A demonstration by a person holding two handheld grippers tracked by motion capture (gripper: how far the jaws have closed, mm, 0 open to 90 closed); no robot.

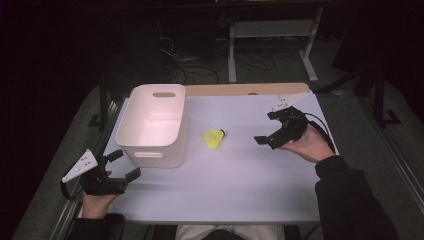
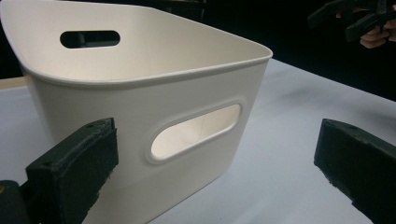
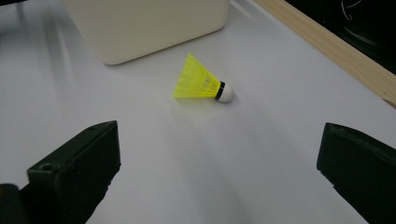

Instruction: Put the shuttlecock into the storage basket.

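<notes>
Black right gripper [image 3: 219, 172], jaws spread wide: centre on yellow plastic shuttlecock's [image 3: 198, 84] skirt, then pinch gently.

Left gripper [image 1: 122, 166]: likewise released.

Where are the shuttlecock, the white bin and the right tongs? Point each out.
shuttlecock [image 3: 198, 84], right gripper view, on its yellow skirt.
white bin [image 1: 150, 150], high view, on its near wall.
right tongs [image 1: 267, 129], high view, midway between the tips.

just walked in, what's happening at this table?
A person holds a gripper in each hand. The right gripper, jaws open, points at a yellow shuttlecock lying on its side on the white table, apart from it. The left gripper, also open, sits beside a white bin. Nothing is gripped yet.
</notes>
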